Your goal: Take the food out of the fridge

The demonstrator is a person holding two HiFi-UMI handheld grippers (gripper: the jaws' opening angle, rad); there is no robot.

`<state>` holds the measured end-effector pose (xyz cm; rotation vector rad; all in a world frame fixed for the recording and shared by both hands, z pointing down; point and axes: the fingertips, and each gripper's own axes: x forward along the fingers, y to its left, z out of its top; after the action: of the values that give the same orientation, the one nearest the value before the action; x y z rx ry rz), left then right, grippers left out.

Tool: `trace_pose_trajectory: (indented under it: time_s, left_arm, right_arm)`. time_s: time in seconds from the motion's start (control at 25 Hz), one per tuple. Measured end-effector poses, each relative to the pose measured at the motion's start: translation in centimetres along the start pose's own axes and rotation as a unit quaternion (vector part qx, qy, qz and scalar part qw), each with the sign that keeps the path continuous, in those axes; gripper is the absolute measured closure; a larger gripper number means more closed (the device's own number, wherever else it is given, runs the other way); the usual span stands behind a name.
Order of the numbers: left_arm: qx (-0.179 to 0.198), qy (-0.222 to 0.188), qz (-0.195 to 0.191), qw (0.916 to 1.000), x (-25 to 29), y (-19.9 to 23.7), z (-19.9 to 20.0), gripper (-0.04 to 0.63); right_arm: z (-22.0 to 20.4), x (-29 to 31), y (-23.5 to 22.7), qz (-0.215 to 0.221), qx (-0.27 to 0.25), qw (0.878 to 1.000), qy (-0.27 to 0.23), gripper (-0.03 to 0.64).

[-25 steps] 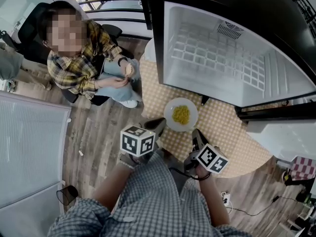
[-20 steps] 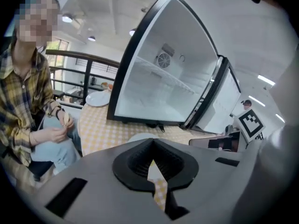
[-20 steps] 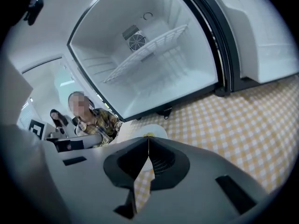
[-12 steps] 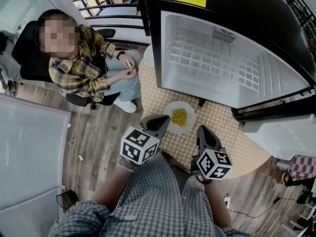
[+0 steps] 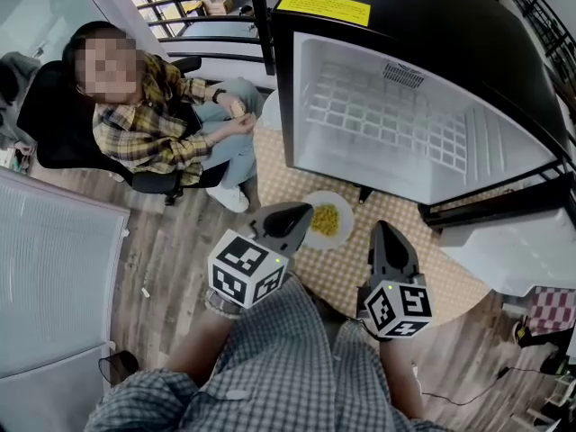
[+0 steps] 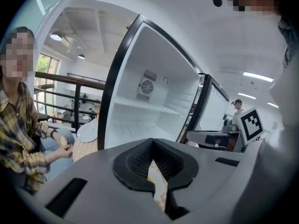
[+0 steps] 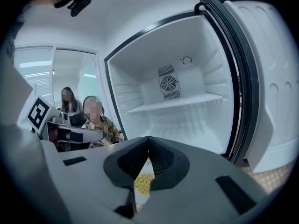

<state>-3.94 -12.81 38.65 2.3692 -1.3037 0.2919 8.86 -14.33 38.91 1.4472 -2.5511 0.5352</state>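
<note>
Both pairs of jaws are closed and grip nothing. In the left gripper view, your left gripper (image 6: 152,143) has its black pads meeting at the tips. In the right gripper view, your right gripper (image 7: 148,140) shows the same, tips pressed together. Behind each closed tip, a narrow gap between the pads gives a glimpse of yellow food (image 7: 142,183) lying lower down. In the head view that food sits heaped on a white plate (image 5: 347,207), outside the fridge (image 5: 423,124). The plate rests on a round tan checked surface (image 5: 445,277), just in front of the fridge's open mouth. Your two grippers point toward the fridge with the plate between their tips. The left tip is just beside the plate's left rim and the right tip is a little apart from its right rim. Whether either one touches the plate cannot be told. Each gripper carries a marker cube (image 5: 245,268) at its near end, above your checked clothing. The fridge is black outside and white inside, with a shelf (image 7: 175,102) across the middle and a round fan vent (image 7: 168,84) on the back wall. Its door (image 7: 273,101) stands wide open on the right. To the left of the fridge, a seated person (image 5: 153,129) in a yellow plaid shirt sits in a black chair (image 5: 54,129) on the wooden floor (image 5: 166,241), hands together in their lap.
</note>
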Motion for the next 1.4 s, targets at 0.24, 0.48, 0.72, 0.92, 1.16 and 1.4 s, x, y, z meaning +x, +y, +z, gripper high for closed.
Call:
trace_pose_trajectory:
  time_s: [0.24, 0.48, 0.72, 0.92, 1.16, 1.4]
  left_arm:
    - [0.01, -0.009, -0.012, 0.9998, 0.2, -1.1, 0.7, 0.591]
    - [0.015, -0.017, -0.012, 0.9997, -0.2, -1.7, 1.2, 0.591]
    - [0.018, -0.028, -0.01, 0.9994, -0.4, -1.7, 1.9, 0.591]
    - [0.017, -0.028, -0.012, 0.9994, -0.3, -1.7, 1.9, 0.591]
    - [0.013, -0.029, -0.012, 0.9994, -0.2, -1.8, 1.7, 0.591]
    - [0.006, -0.038, -0.008, 0.9992, -0.4, -1.5, 2.0, 0.591]
  right_arm:
    - [2.0, -0.3, -0.1, -0.001, -0.009, 0.999, -0.031, 0.607]
    - [2.6, -0.3, 0.2, 0.009, -0.015, 0.999, -0.036, 0.607]
    - [2.8, -0.3, 0.9, 0.019, -0.028, 0.999, -0.039, 0.607]
    - [2.8, 0.1, 1.5, 0.032, -0.03, 0.998, -0.037, 0.607]
    - [2.7, 0.0, 1.5, 0.032, -0.029, 0.998, -0.035, 0.607]
    - [2.4, 0.1, 1.4, 0.035, -0.015, 0.999, -0.032, 0.607]
